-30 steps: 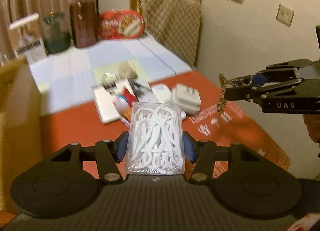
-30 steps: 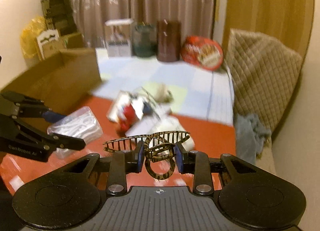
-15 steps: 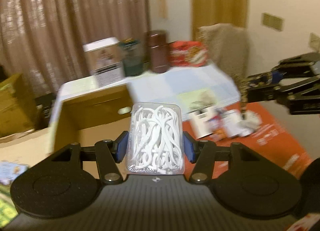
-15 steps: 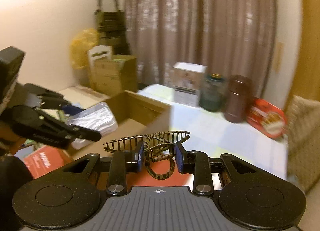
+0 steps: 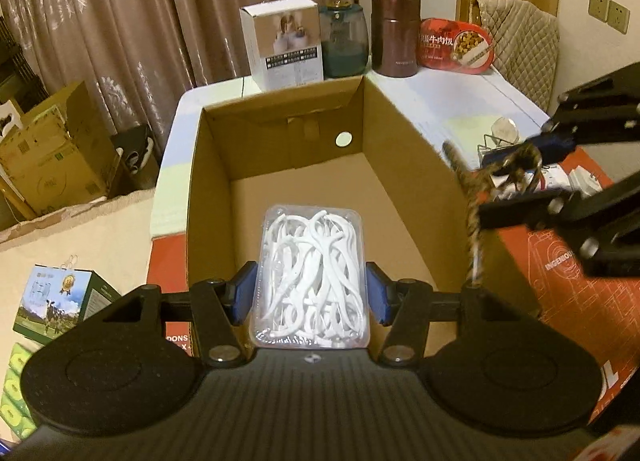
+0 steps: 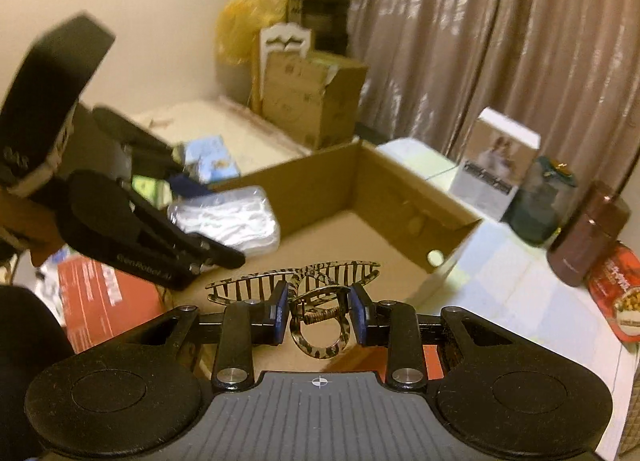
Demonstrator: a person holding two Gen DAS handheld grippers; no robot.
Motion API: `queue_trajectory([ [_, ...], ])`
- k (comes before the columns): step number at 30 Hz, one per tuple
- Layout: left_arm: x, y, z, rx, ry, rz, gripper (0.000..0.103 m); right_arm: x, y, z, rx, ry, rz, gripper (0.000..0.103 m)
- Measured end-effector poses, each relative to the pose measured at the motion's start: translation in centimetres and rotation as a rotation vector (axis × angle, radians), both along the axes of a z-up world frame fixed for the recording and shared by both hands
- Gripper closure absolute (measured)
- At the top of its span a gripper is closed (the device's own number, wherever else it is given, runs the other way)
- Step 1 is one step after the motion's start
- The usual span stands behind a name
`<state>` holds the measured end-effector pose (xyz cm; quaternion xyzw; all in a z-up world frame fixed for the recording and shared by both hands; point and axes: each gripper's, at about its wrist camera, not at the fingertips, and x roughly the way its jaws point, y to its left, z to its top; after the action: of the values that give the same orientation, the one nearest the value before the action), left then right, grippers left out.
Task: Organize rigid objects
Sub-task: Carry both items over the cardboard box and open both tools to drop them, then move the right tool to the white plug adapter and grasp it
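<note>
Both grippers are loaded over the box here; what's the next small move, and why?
Probably lower the left gripper and release the floss-pick case: it hangs over the open cardboard box, whose visible floor looks bare. The right gripper, holding the hair claw, can follow.

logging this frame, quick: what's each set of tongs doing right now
Left tongs: closed on the clear box of floss picks, above the cardboard box.
Right tongs: closed on the tortoiseshell hair claw.
</note>
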<state>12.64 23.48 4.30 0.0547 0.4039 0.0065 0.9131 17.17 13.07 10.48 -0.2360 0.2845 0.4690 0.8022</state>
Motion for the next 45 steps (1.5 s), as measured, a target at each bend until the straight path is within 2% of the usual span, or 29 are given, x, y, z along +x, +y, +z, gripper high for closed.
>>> queue_trajectory([
  [6,0.2,1.2,-1.4,-0.02,0.01,0.006,0.051,0.6,1.0,-2.9,-0.058,0.007,0.013,0.075],
  [13,0.1,1.6,-2.3,-0.031,0.02,0.011,0.051,0.6,1.4,-4.2,-0.082,0.011,0.015,0.075],
  [18,0.3,1.4,-2.6,-0.023,0.026,0.019,0.05,0.4,1.5,-4.3,-0.076,0.012,0.011,0.075],
  [19,0.3,1.4,-2.6,-0.021,0.02,0.023,0.043,0.3,1.4,-4.2,-0.07,0.01,0.01,0.074],
  [20,0.2,1.4,-2.4,-0.025,0.014,0.029,0.041,0.3,1.4,-4.1,-0.067,0.005,0.005,0.074],
  [23,0.0,1.5,-1.6,-0.036,-0.008,0.054,0.041,0.3,0.8,-3.4,-0.044,-0.01,-0.017,0.067],
  [29,-1.3,0.8,1.1,-0.061,-0.075,0.074,0.041,-0.2,-2.5,-0.7,0.043,-0.02,-0.09,0.064],
  [34,-2.3,-1.6,3.0,-0.104,-0.122,0.065,0.041,-1.4,-6.4,1.5,0.121,-0.002,-0.178,0.061],
  [45,-3.0,-8.8,4.9,-0.191,-0.156,-0.008,0.041,-4.9,-15.4,4.1,0.169,-0.009,-0.371,0.054],
])
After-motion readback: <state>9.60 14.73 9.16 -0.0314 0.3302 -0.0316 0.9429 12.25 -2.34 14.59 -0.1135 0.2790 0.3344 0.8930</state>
